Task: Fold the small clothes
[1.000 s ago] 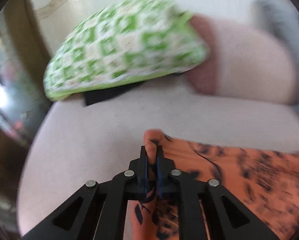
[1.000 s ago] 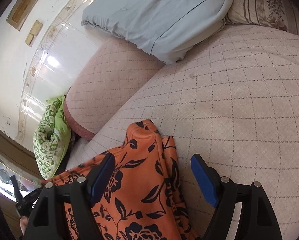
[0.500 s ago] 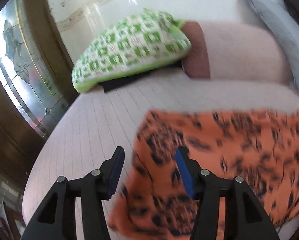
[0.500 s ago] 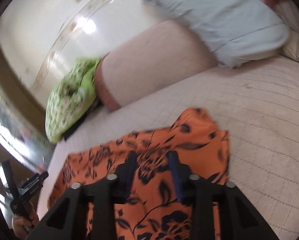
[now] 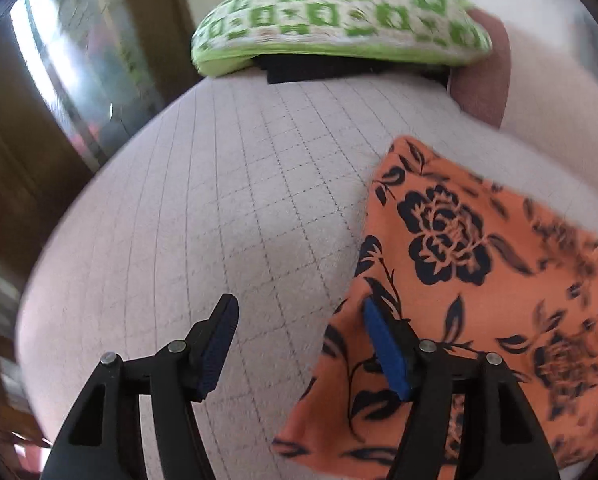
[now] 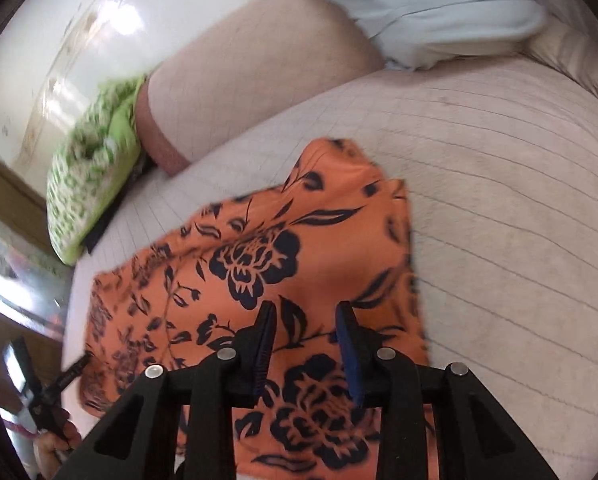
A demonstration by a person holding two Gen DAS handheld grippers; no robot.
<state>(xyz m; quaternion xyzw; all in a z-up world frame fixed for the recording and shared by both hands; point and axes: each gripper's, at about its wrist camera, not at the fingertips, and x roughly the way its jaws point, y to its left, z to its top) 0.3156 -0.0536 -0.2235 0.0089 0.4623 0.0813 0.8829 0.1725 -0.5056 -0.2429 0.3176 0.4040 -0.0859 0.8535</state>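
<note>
An orange garment with dark blue flowers [image 5: 479, 280] lies spread flat on the quilted mattress [image 5: 219, 200]. My left gripper [image 5: 299, 336] hovers at the garment's left edge. Its jaws are opening, with only bare mattress between them, and its right finger [image 5: 383, 352] hangs over the cloth's edge. In the right wrist view the garment [image 6: 259, 260] fills the middle. My right gripper [image 6: 305, 332] hangs over its near part, jaws a narrow gap apart, and flat cloth shows through the gap. I see no cloth pinched.
A green checked pillow [image 5: 331, 12] lies on something dark [image 5: 319, 70] at the bed's head, beside a pink bolster [image 6: 259, 80]. A pale blue pillow [image 6: 439, 12] lies further right. A hand [image 6: 53, 446] holds the left tool at the bed's edge. A glazed wooden door [image 5: 59, 80] stands to the left.
The left gripper, shut on a cloth corner a second ago, has let go, opened and moved left off the garment. The right gripper's jaws have narrowed from wide, and it moved over the cloth.
</note>
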